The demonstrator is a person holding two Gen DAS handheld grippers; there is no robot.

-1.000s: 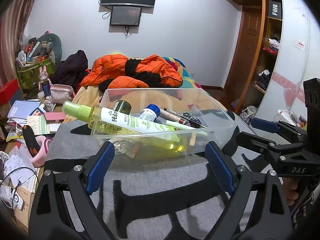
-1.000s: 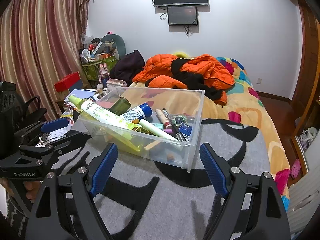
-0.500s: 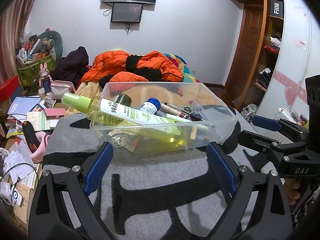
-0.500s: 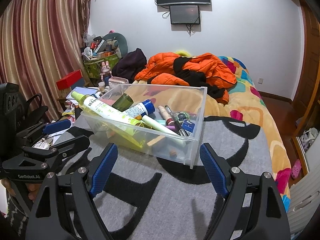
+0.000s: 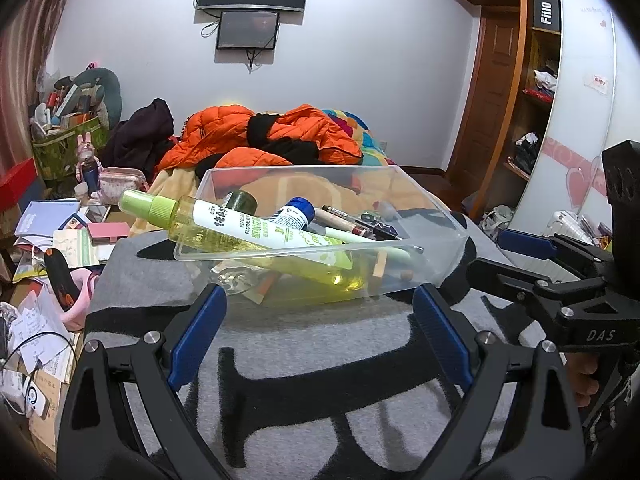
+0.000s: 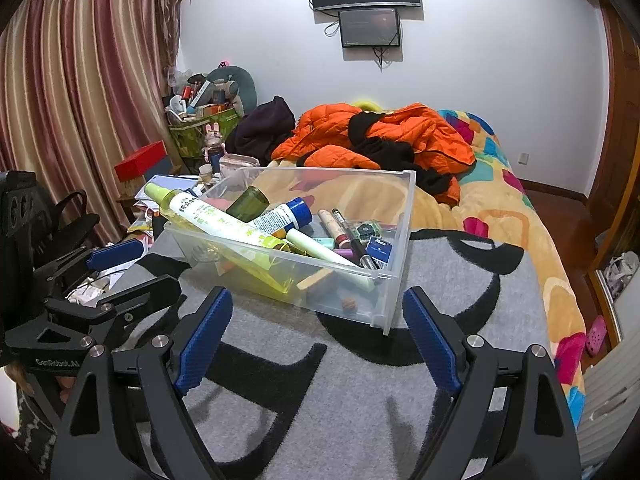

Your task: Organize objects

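Note:
A clear plastic bin (image 5: 432,216) (image 6: 400,240) sits on a grey blanket with black markings. In it lie a yellow-green spray bottle (image 5: 224,228) (image 6: 208,220), a dark green bottle (image 6: 248,204), a white tube with a blue cap (image 5: 294,214) (image 6: 284,214), pens and small cosmetics. My left gripper (image 5: 318,300) (image 6: 136,270) stands open just short of the bin's near wall, holding nothing. My right gripper (image 6: 316,300) (image 5: 508,258) is also wide, its jaws opening, with nothing between them, in front of the bin's near corner.
Orange and black jackets (image 6: 380,140) are heaped on the bed behind the bin. Papers, a pink pouch and boxes (image 5: 60,236) clutter the floor and a low stand at the left. A wardrobe (image 5: 560,100) stands at the right, curtains (image 6: 80,100) at the left.

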